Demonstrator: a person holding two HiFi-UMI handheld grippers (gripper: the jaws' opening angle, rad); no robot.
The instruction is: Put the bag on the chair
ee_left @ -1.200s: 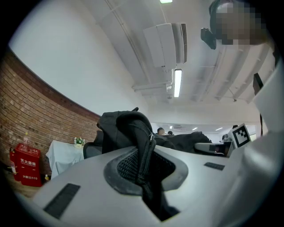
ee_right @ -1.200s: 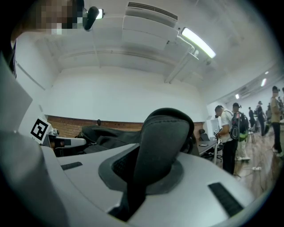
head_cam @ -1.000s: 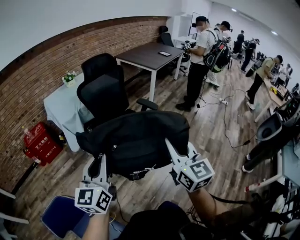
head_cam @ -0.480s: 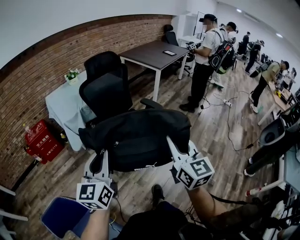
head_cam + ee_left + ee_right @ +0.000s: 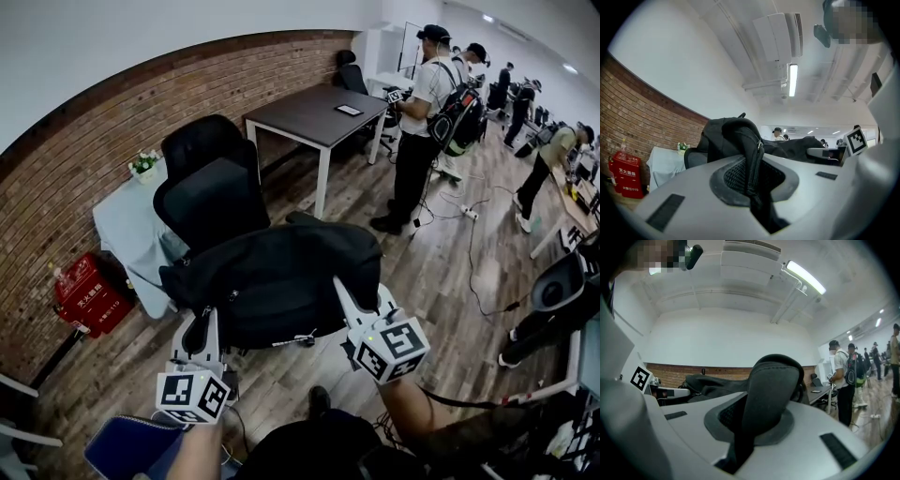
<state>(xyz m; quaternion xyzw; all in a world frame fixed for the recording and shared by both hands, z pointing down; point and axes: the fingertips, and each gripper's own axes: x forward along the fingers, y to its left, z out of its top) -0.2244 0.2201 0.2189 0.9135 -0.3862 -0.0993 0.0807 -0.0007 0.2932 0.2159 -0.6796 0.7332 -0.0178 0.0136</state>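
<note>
A black bag (image 5: pixel 277 281) hangs in the air between my two grippers, in front of a black office chair (image 5: pixel 214 199). My left gripper (image 5: pixel 196 333) is shut on the bag's lower left edge; in the left gripper view a zipped fold of the bag (image 5: pixel 749 154) is pinched between the jaws. My right gripper (image 5: pixel 361 302) is shut on the bag's right side, and in the right gripper view a padded strap of the bag (image 5: pixel 769 390) stands up between the jaws. The bag hides the chair's seat; only the backrest and one armrest (image 5: pixel 302 217) show.
A dark table (image 5: pixel 323 114) stands behind the chair. A light cloth-covered stand (image 5: pixel 131 225) with a small plant (image 5: pixel 142 163) and a red box (image 5: pixel 89 293) line the brick wall at left. Several people (image 5: pixel 422 122) stand at back right. Cables (image 5: pixel 469 253) lie on the wood floor.
The view has drifted a little: the chair and table sit slightly lower and to the right in frame. Both grippers keep their hold on the bag, which stays at about the same height.
</note>
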